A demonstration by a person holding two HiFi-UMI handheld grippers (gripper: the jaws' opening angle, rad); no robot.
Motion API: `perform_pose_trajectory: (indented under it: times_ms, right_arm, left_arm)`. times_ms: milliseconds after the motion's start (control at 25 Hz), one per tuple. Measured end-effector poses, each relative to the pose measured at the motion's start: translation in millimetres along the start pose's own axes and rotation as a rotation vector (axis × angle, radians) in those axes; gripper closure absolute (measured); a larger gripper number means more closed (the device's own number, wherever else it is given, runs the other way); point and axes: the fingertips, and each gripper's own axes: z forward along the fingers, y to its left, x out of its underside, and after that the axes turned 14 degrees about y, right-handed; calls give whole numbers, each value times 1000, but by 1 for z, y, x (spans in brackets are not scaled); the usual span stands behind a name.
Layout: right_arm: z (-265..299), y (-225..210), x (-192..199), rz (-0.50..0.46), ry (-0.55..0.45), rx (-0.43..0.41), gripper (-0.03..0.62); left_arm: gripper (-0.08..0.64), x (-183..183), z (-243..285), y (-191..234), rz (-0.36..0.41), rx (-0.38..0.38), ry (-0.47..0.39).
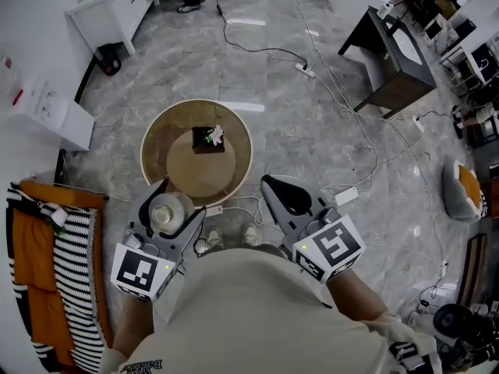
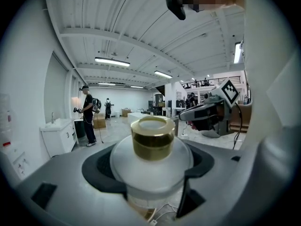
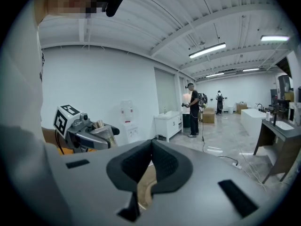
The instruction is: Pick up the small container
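Observation:
The small container (image 1: 167, 212) is a clear round jar with a gold neck (image 2: 152, 138) and an open mouth. It sits upright between the jaws of my left gripper (image 1: 170, 206), whose dark pads press on its sides, so the gripper (image 2: 150, 175) is shut on it. The jar is held above the near rim of a round wooden table (image 1: 175, 174). My right gripper (image 1: 282, 195) is to the right, level with the left one. Its pads meet with nothing between them (image 3: 150, 166). From the right gripper view, the left gripper (image 3: 80, 132) shows with the jar (image 3: 101, 134) in it.
A small dark box with a flower (image 1: 209, 138) stands in the middle of the round table. An orange and striped cloth (image 1: 47, 244) lies at the left. Cables (image 1: 335, 92) cross the grey floor. A dark side table (image 1: 398, 53) is far right, a white cabinet (image 1: 109, 6) far left.

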Motion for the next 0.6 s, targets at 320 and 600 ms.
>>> perform_pose_trajectory:
  times_ms: [320, 600]
  right_arm:
    - [-1, 0, -8, -17, -46, 40, 597]
    - [1, 3, -7, -17, -40, 35, 597]
  left_arm:
    - [221, 1, -3, 7, -17, -7, 4]
    - [221, -1, -7, 8, -5, -4, -1]
